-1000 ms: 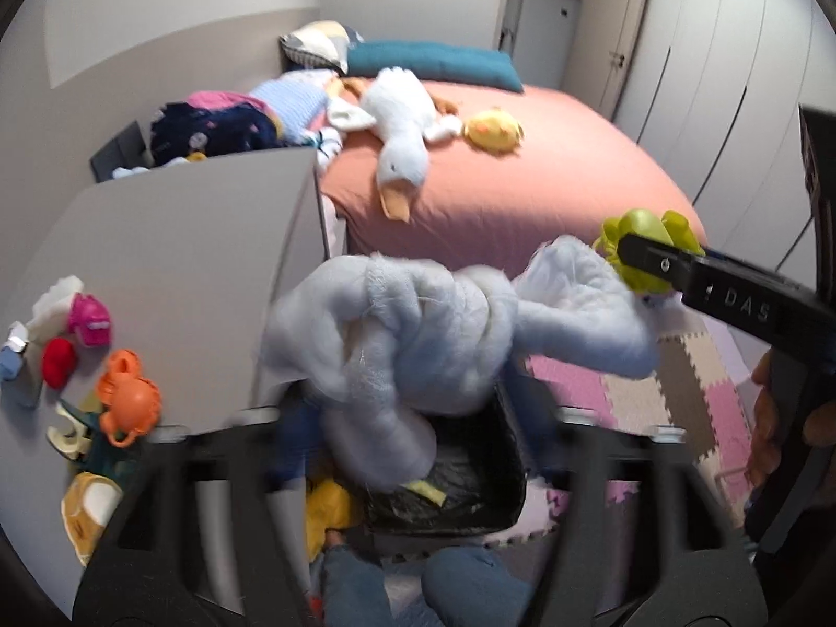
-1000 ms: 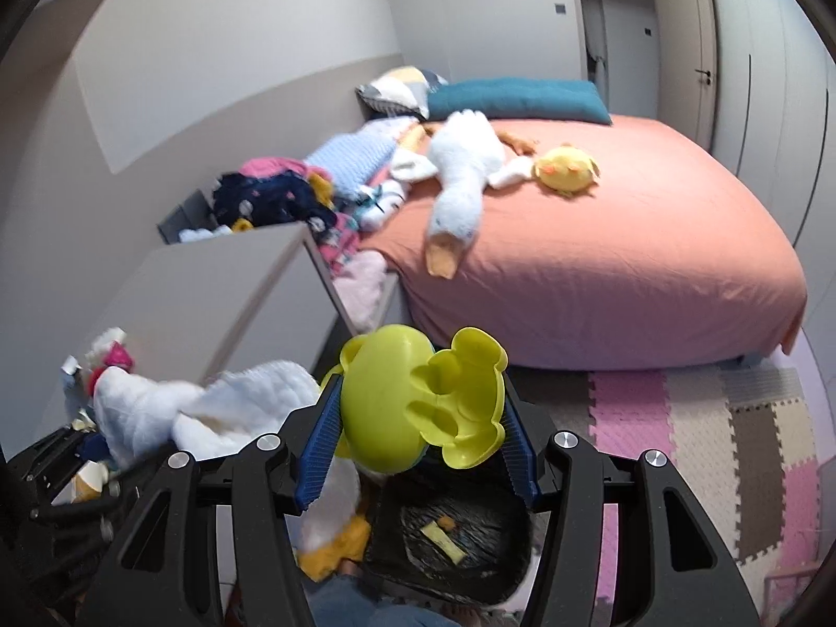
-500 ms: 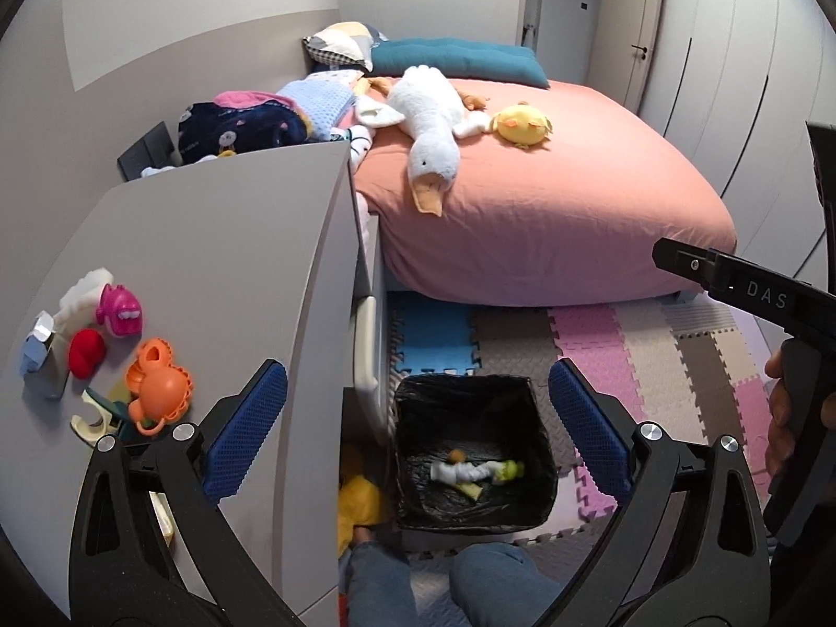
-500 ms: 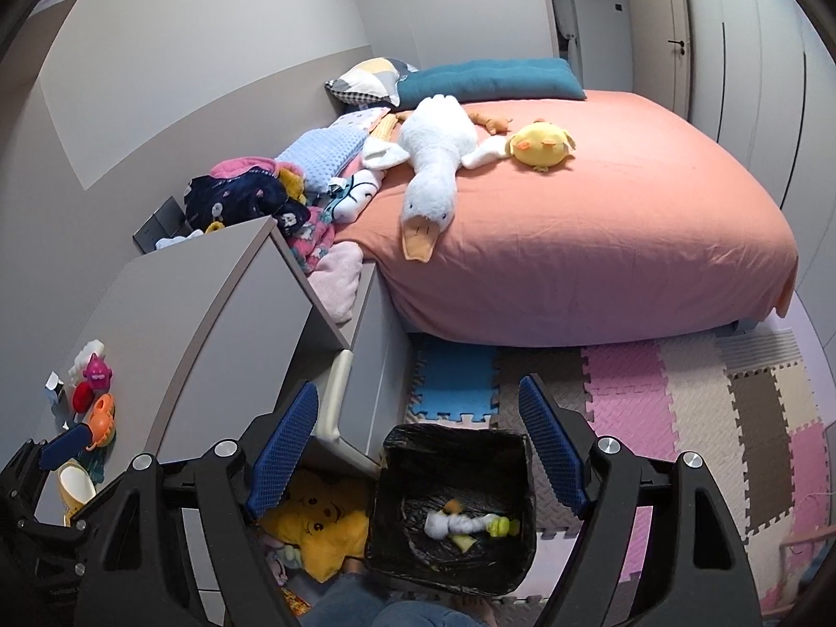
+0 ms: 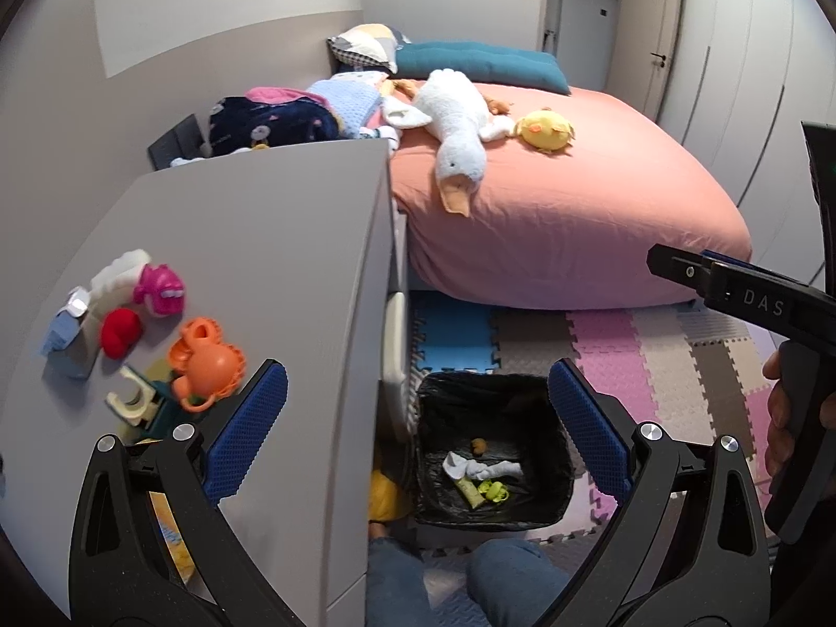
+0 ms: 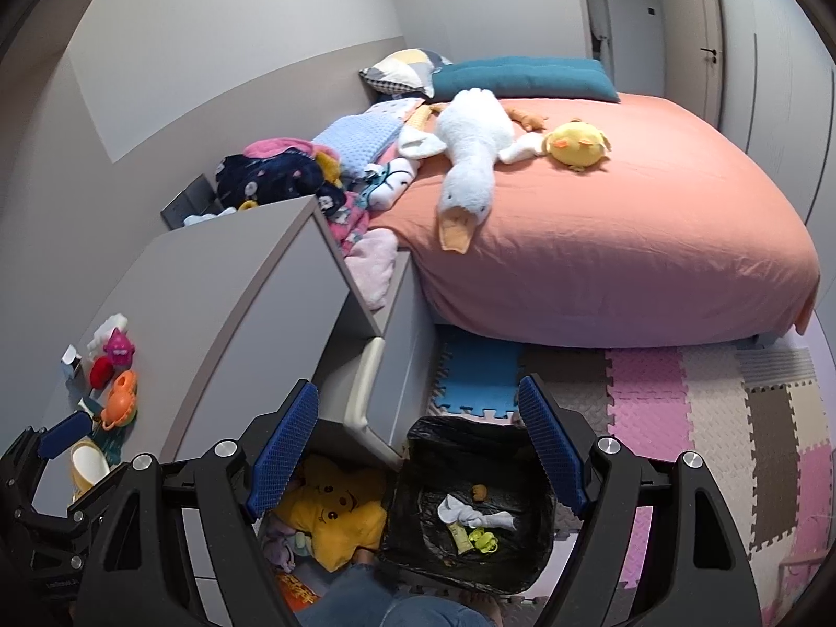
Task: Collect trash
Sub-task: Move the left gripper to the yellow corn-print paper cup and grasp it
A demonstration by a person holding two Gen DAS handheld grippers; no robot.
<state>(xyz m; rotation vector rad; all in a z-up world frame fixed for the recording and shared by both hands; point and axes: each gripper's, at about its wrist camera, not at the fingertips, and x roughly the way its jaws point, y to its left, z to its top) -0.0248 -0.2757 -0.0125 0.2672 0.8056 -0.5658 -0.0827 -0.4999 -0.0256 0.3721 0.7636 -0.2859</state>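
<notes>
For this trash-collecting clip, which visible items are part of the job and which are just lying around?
Part of the job:
- black-lined bin
- white cloth inside it
- yellow-green piece inside it
- left gripper, open, empty
- right gripper, open, empty

Lying about:
- goose plush on bed
- yellow chick plush
- orange toy on cabinet top
- yellow star plush

A black-lined square trash bin (image 5: 554,480) stood on the interlocking foam floor mat (image 5: 616,345), just right of the tall grey dresser (image 5: 271,261) and in front of the bed with the salmon-pink sheet (image 5: 575,230). Inside it lay a crumpled white cloth (image 6: 473,514) beside a small yellow-green plastic toy (image 6: 483,538). Small plastic toys (image 5: 198,360) sat on the dresser top, a long white goose plush (image 6: 470,157) lay on the bed, and a yellow star plush (image 6: 332,517) lay left of the bin.
</notes>
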